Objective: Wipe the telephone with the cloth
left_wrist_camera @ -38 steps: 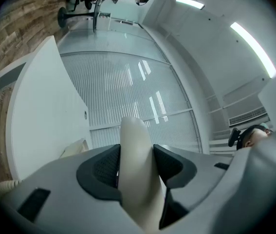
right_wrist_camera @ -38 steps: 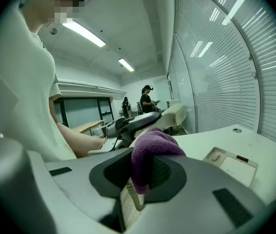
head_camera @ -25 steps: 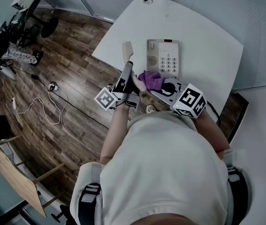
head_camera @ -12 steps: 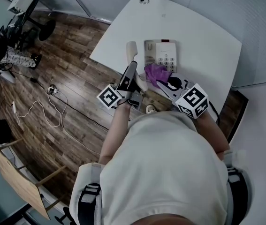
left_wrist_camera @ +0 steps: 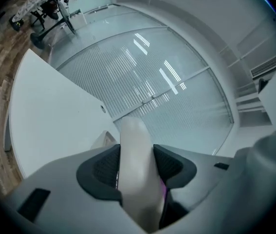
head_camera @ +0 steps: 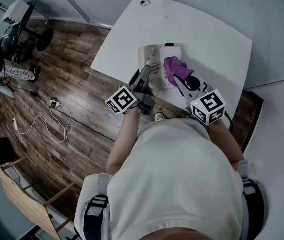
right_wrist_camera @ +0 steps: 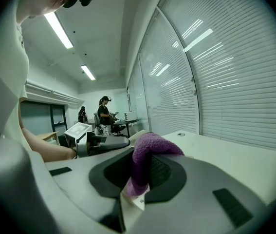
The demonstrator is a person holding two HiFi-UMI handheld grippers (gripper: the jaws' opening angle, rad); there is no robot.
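Currently your left tool (head_camera: 146, 76) is closed narrowly on the cream telephone handset (head_camera: 153, 59). In the left gripper view the dark pads (left_wrist_camera: 102, 168) press both sides of the handset (left_wrist_camera: 135, 147), which fills the gap of the tool (left_wrist_camera: 137, 168) and sticks out past its tips. In the head view the handset lies over the left half of the telephone base (head_camera: 173, 50); you cannot tell whether it rests in the cradle or is held just above it.

Your right tool (head_camera: 183, 82) is closed narrowly on the purple cloth (head_camera: 176, 68). In the right gripper view the cloth (right_wrist_camera: 150, 149) bunches up between the jaws of the tool (right_wrist_camera: 145, 173) and bulges over their tips, with a small white tag hanging below it. In the head view the cloth lies over the right half of the base, at 3 o'clock from the handset and just beside it.

The telephone sits on the white surface (head_camera: 209, 39), near the edge closest to you, with both tools reaching in from 6 o'clock. Each tool's marker cube (head_camera: 120, 99) shows near your wrists. At 11 o'clock from the telephone, near the far corner of the surface, is a small round fitting (head_camera: 142, 3). Brown wooden floor (head_camera: 66, 84) lies at 9 o'clock, with a white cable (head_camera: 41, 121) trailing across it.
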